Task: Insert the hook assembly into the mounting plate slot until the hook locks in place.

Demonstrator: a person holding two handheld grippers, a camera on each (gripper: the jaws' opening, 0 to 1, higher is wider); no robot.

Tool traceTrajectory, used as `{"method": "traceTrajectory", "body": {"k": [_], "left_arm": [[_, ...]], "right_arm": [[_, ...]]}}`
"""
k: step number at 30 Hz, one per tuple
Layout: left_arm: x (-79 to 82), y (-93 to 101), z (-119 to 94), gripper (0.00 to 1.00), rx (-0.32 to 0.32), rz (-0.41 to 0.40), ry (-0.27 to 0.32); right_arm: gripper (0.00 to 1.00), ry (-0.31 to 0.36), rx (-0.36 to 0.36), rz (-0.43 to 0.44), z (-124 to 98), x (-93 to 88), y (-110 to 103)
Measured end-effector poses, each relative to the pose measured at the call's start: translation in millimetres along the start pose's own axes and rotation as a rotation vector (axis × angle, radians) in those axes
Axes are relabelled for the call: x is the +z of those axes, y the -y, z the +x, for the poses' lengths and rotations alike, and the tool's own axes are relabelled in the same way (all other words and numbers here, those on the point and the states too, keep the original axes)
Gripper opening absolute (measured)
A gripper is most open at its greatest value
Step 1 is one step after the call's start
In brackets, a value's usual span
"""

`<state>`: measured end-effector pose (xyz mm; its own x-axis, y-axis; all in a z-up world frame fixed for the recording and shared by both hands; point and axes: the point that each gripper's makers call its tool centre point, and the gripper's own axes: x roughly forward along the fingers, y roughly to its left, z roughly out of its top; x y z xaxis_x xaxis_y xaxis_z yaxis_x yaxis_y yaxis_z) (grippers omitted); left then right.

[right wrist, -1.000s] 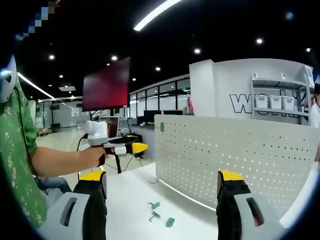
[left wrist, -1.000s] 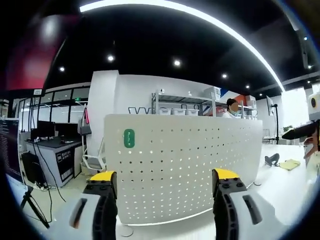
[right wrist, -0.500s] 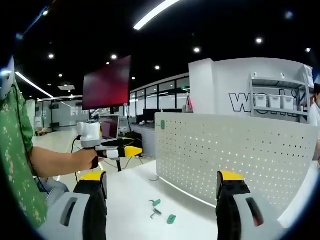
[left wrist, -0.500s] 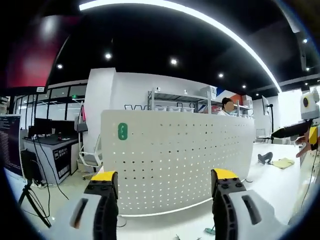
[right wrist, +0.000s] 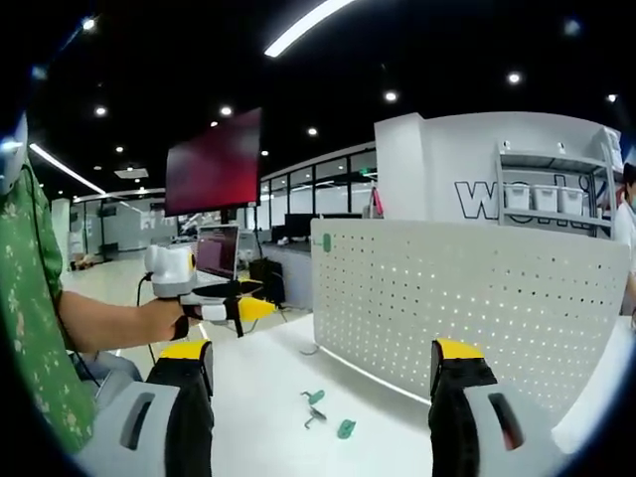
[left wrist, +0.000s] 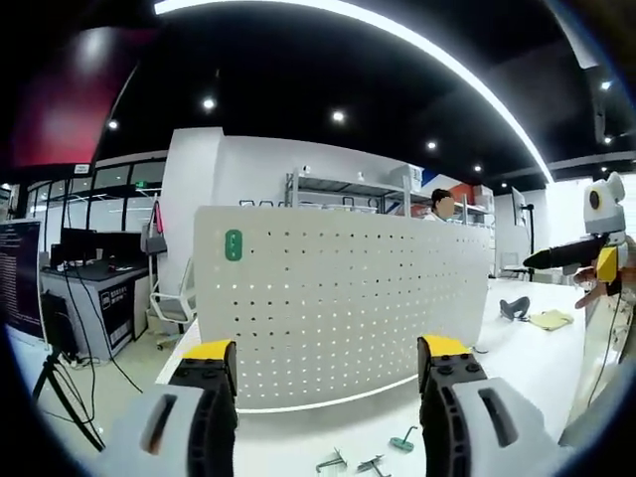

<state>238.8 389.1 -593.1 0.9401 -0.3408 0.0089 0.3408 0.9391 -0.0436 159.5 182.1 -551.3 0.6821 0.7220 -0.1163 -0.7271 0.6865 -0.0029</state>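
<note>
white table (right wrist: 268,388) | upright white pegboard (right wrist: 467,298) standing on it | 3 small hook parts (right wrist: 323,412) loose on top, near pegboard base | yellow cloth (left wrist: 549,319) at far end

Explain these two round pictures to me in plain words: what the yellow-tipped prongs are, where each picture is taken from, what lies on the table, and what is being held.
A person holds a two-jaw gripping tool in each hand, and a fisheye camera rides on each tool. The yellow-tipped prongs are the jaws of the left gripper and the right gripper; both stand apart, with nothing between them.

In the right gripper view, the person's hand holds the other tool out over the white table.

On the table stands a white perforated panel with a small green piece mounted near its top corner. In front of it lie small loose hook parts, some green, some metal. Nothing is picked up yet.
</note>
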Motion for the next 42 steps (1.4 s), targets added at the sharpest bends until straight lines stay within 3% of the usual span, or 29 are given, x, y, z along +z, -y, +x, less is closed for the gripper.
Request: {"method": "traceTrajectory", "body": {"k": [26, 42], "left_arm": [[-16.0, 17.4, -2, 0.72, -0.047, 0.004, -0.04], [-20.3, 19.1, -6, 0.71, -0.048, 0.003, -0.049]], "right_arm": [[0.87, -0.061, 0.009, 0.021, 13, -28.5, 3], [0.77, -0.144, 0.05, 0.025, 40, -67.8, 9]]}}
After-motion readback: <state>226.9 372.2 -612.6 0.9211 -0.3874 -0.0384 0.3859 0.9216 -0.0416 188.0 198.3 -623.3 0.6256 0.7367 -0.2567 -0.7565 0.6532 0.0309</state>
